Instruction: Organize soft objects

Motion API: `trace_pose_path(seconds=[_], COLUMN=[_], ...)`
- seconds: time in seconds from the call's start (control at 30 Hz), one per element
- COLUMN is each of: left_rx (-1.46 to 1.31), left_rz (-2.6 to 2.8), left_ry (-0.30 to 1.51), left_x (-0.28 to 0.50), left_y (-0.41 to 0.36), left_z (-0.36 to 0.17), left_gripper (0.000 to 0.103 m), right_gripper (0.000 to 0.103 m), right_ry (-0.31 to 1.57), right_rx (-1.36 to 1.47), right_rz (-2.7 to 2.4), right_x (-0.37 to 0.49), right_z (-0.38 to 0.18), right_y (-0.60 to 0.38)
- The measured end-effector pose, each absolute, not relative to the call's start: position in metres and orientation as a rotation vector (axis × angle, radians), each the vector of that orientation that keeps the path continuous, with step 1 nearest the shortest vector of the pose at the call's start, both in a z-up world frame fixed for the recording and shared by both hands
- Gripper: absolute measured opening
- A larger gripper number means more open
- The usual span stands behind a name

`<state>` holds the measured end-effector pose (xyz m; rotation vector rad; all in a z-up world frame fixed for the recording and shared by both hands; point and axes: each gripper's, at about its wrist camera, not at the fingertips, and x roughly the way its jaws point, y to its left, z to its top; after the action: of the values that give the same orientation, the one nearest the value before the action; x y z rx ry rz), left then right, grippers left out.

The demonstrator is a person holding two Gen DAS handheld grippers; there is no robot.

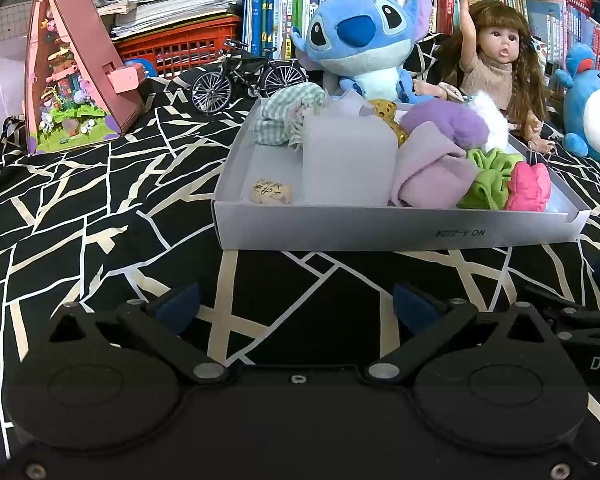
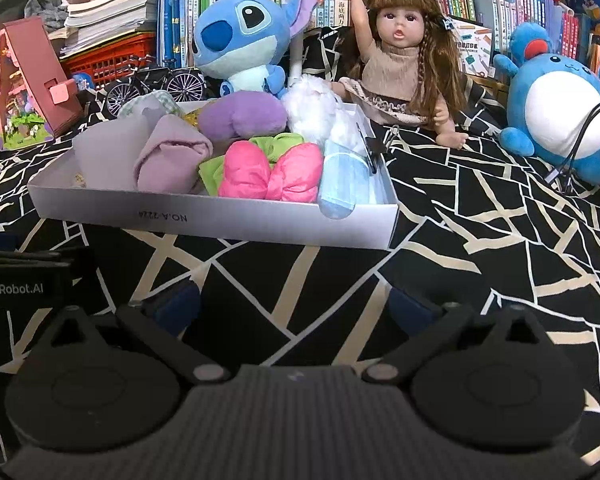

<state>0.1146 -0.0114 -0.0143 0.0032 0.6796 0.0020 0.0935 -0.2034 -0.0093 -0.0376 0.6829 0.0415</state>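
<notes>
A shallow white box (image 1: 380,234) (image 2: 220,220) sits on the black patterned cloth, just beyond both grippers. It holds several soft items: a green checked cloth (image 1: 288,116), a lilac folded cloth (image 1: 428,168) (image 2: 172,156), a purple plush (image 1: 444,124) (image 2: 240,116), a white fluffy piece (image 2: 316,112), a green scrunchie (image 1: 488,176), a pink bow (image 1: 528,186) (image 2: 272,176) and a blue face mask (image 2: 340,188) at the right end. My left gripper (image 1: 296,304) is open over bare cloth. My right gripper (image 2: 294,306) is open too, with nothing between its fingers.
Behind the box stand a blue plush (image 1: 360,36), a doll (image 2: 400,64), a round blue plush (image 2: 560,112), a toy bicycle (image 1: 244,76) and a pink A-frame model (image 1: 76,72). Bookshelves and a red basket (image 1: 180,46) close the back. Cables (image 2: 580,144) lie at right.
</notes>
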Motion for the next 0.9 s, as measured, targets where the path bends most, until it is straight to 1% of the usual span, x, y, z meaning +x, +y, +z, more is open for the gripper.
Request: trace_pose_path(seconds=[0.9], left_rx=[0.003], left_rz=[0.002], left_ry=[0.68], left_x=[0.1149], left_y=[-0.0116], left_z=[-0.0145], left_gripper=[0.103], right_gripper=[0.103], right_ry=[0.686], right_rx=[-0.029], right_rz=[0.043], right_x=[0.0941], right_z=[-0.0093], right_y=[-0.2041])
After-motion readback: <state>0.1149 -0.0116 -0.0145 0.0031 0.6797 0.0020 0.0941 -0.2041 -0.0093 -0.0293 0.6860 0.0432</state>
